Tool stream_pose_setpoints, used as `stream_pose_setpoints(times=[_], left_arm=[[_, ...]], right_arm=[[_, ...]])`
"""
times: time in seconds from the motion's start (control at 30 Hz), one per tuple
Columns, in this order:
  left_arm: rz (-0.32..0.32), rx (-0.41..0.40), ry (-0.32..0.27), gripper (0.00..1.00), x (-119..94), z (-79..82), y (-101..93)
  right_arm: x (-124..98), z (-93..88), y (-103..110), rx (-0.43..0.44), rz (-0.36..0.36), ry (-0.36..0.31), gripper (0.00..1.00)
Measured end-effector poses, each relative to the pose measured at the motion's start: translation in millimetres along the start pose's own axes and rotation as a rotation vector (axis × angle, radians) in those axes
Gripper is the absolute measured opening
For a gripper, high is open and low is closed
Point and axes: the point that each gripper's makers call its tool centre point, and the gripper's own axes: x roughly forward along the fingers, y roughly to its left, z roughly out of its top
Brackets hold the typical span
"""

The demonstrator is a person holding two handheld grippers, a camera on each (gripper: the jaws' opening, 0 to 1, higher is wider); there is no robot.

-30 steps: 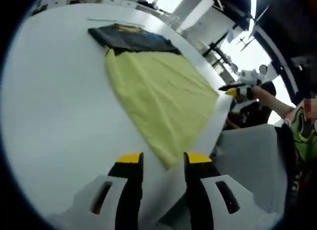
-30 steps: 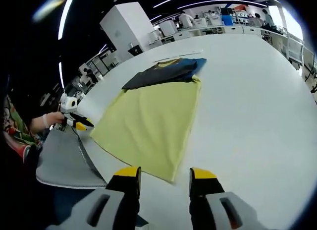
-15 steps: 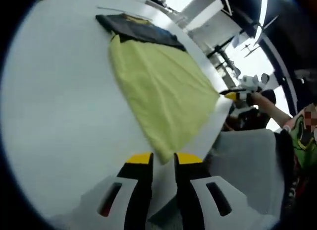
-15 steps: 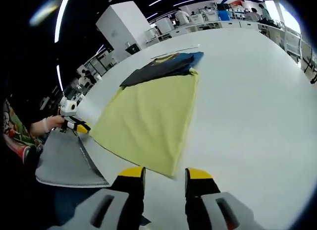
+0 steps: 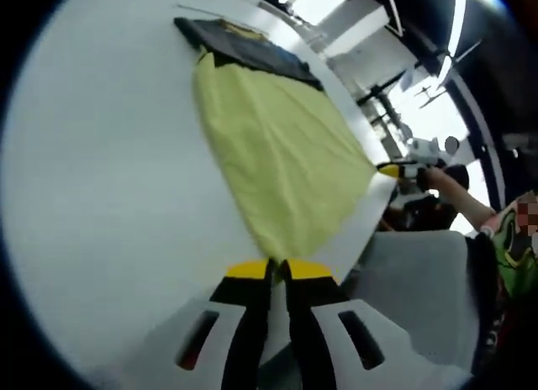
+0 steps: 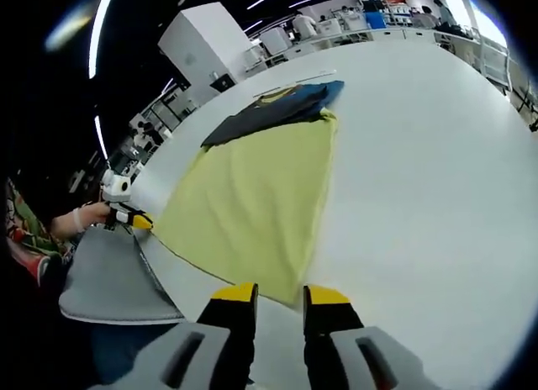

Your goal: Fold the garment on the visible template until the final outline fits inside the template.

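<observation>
Where garment (image 5: 282, 150) ends, left hand-held gripper (image 5: 276, 271)

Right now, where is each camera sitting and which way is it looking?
Left gripper view: rides the left gripper, looking along its nearly closed jaws at the yellow-green garment on the white table; the person's forearm shows at right with the right gripper.
Right gripper view: rides the right gripper, facing the garment's near corner; the left gripper shows at left.
Both views share the garment, the dark folded part and the table.
</observation>
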Motion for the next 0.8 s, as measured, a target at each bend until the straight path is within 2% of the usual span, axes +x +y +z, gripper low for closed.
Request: stream_pose_setpoints(times=[0.37,0.43,0.5,0.67,0.8], left_arm=[[-0.006,-0.032,-0.008,0.01,3.3,0.3,-1.1],[-0.006,-0.046,-0.006,0.0,3.6,0.1,-0.6],[-0.003,-0.049,-0.003,0.0,3.2,0.1,-0.5],[0.007,-0.031,0.001,0.0,-2.3,1.9,-1.1],[-0.021,-0.053,-0.036,0.0,-13.1,11.6,-6.9]], right_arm=[[1.2,-1.6,-2.2,0.01,-0.003,0.007,0.1],[1.2,-3.2,-3.1,0.014,-0.006,0.012,0.07],[0.5,-5.2,-3.9,0.013,-0.011,0.019,0.0],[-3.2,-2.7,-4.0,0.042,-0.015,0.005,0.0],[-7.6,1.7,2.1,0.048,-0.009,0.0,0.0]])
